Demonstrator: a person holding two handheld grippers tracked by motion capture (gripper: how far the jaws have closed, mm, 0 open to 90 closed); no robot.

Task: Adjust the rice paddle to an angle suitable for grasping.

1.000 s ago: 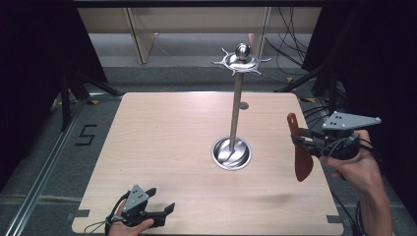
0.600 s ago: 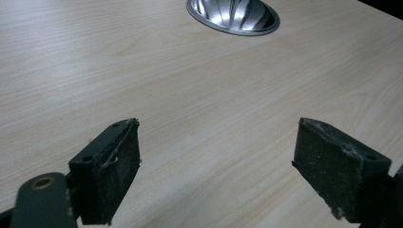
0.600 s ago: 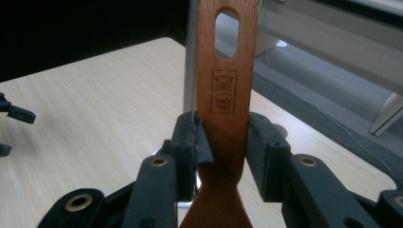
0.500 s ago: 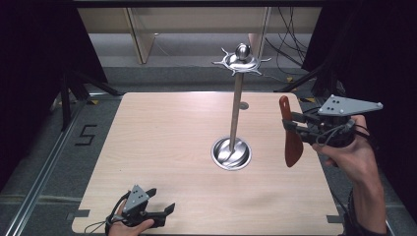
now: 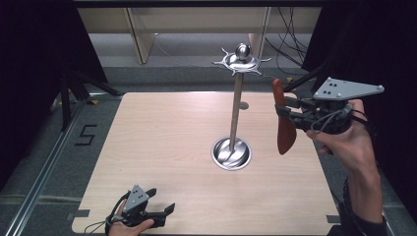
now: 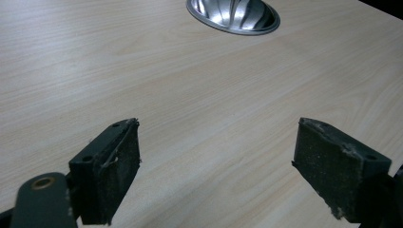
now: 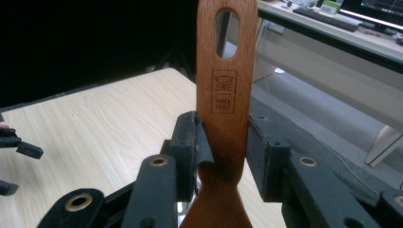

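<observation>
A: Pale wood of the table (image 5: 162,147) forms the ground; where is the wooden spatula (image 5: 284,123) now?

B: It hangs upright in the air over the table's right side, near the metal stand (image 5: 236,105) but apart from it. A second ago it was lower and farther right, so it has risen and moved inward toward the hooked crown (image 5: 241,61).

A: Meaning for the work?

B: Probably hanging: the slot in the handle (image 7: 227,33) points upward, yet remains below and to the side of the hooks.

A: Pose of the holding hand?

B: The right gripper (image 7: 223,142) is raised level, jaws pointing left and pinched on the handle's narrow neck.

A: The other?

B: The left gripper (image 5: 162,212) lies at the table's near edge, jaws spread wide with nothing between, as before, facing the stand's round base (image 6: 233,15).
</observation>
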